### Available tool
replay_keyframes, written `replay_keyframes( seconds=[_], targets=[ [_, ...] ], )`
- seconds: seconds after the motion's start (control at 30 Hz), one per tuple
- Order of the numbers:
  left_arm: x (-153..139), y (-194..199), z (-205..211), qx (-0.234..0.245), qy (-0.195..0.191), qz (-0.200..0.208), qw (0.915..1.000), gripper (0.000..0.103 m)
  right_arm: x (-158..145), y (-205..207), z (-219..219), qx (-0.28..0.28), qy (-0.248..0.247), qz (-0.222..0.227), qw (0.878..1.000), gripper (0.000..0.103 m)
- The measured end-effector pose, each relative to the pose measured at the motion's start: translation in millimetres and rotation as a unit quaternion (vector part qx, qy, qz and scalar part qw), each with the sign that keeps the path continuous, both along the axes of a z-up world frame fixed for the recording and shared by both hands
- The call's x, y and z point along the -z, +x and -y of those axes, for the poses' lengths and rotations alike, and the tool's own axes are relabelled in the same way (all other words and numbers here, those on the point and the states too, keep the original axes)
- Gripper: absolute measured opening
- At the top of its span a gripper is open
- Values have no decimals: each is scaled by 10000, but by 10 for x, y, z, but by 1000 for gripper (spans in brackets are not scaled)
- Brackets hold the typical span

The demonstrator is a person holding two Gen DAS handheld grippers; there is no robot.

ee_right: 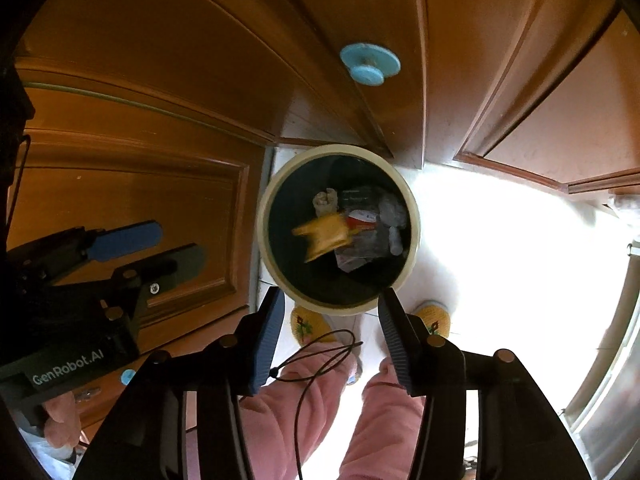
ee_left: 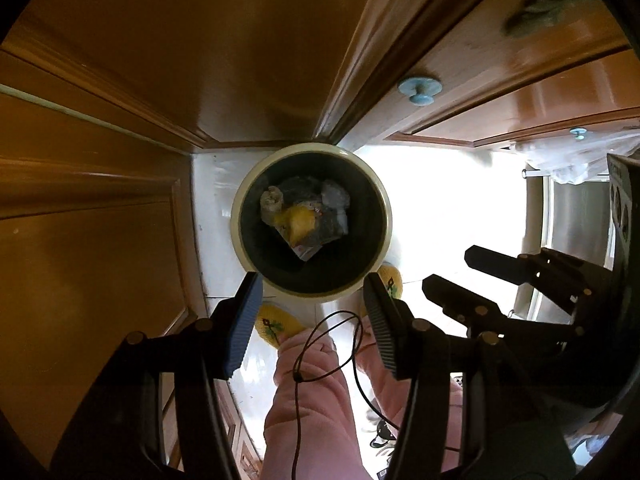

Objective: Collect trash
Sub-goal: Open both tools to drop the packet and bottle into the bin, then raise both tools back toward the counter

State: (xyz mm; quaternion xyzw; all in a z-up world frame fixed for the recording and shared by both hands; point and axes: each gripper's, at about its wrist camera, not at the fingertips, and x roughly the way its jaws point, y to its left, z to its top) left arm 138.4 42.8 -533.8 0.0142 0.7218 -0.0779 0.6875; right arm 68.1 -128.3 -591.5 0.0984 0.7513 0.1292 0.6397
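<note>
A round trash bin with a cream rim (ee_left: pixel 237 216) (ee_right: pixel 263 216) and a black liner stands on the floor in a cabinet corner. Inside lie a yellow wrapper (ee_left: pixel 300 222) (ee_right: pixel 326 236), a crumpled paper wad (ee_left: pixel 272 200) (ee_right: pixel 326 200) and grey plastic film (ee_left: pixel 336 196) (ee_right: pixel 392 212). The yellow wrapper looks blurred in the right wrist view. My left gripper (ee_left: pixel 312 284) (ee_right: pixel 176 242) hangs above the bin's near edge, open, with nothing between its fingers. Beside it, my right gripper (ee_right: pixel 331 296) (ee_left: pixel 452 270) is open too and holds nothing.
Wooden cabinet doors with blue knobs (ee_left: pixel 420 90) (ee_right: pixel 370 62) close in behind and to the left of the bin. A person's pink trouser legs (ee_left: pixel 312 400) and yellow slippers (ee_left: pixel 276 322) (ee_right: pixel 308 324) stand just before it. A thin black cable (ee_left: pixel 320 344) dangles. A steel appliance (ee_left: pixel 576 216) is at right.
</note>
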Motion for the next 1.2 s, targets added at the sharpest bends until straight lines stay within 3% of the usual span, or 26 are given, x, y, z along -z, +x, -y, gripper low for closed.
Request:
replay_keyframes(
  seconds=[0.27, 0.7, 0.97, 1.2],
  targets=[
    [-662, -189, -89, -150, 2, 189, 9997, 49, -671, -28, -72, -133, 158, 298, 9993, 49],
    [-1468, -309, -88, -158, -17, 600, 9981, 49, -1764, -12, -93, -466, 295, 831, 9950, 49],
    [-1756, -288, 71, -28, 3, 765, 9971, 49, -2037, 58, -32, -540, 340, 959, 9933, 49],
    [-1917, -317, 145, -5, 15, 851, 9964, 49, -2024, 68, 5, -620, 360, 1009, 9923, 49]
  ],
)
